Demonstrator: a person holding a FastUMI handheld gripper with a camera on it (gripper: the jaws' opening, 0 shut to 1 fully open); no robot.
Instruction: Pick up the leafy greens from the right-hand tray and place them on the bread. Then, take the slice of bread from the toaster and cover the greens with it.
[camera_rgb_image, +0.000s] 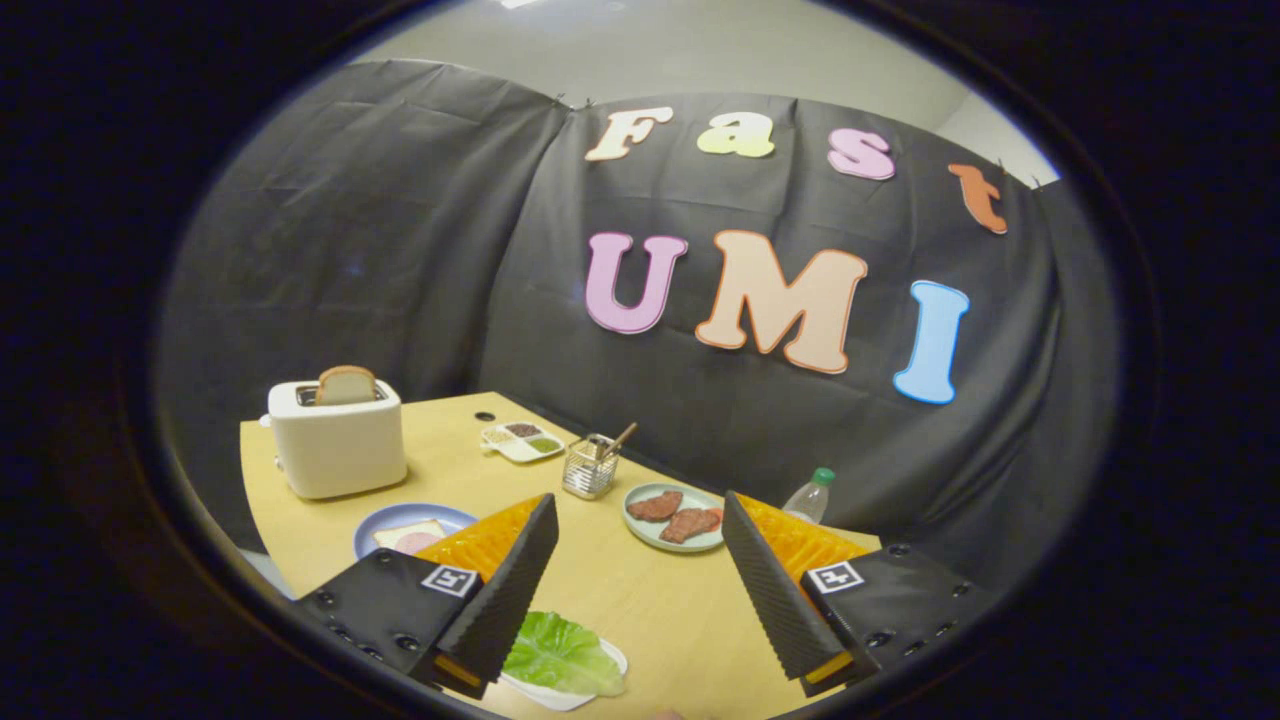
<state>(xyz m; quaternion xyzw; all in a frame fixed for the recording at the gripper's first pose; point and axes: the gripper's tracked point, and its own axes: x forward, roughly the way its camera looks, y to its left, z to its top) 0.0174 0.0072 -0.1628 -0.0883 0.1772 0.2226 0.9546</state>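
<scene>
Claw: my claw (640, 520) is spread wide, nothing between its fingers, and it hangs above the wooden surface (610, 590).
Leafy greens: I see the leafy greens (560, 655) lying on a white tray (545, 692) close under the left finger (505, 590), whose base covers part of the leaf.
Bread on plate: a slice of bread (410, 537) with a pink round of meat on it rests on a blue plate (385, 520), just beyond the left finger and partly hidden by it.
Toaster: the white toaster (335, 440) stands at the far left of the surface, behind the blue plate, with a second slice (346, 385) sticking up out of its slot.
Meat plate: a pale green plate (640, 525) holding two pieces of reddish-brown meat (675, 515) sits ahead, between the two fingers.
Other items: a wire caddy (589, 470) with a utensil handle stands beside that plate; behind it is a small divided dish (522, 441).
Bottle: a clear bottle with a green cap (808, 497) is just beyond the right finger (775, 590).
</scene>
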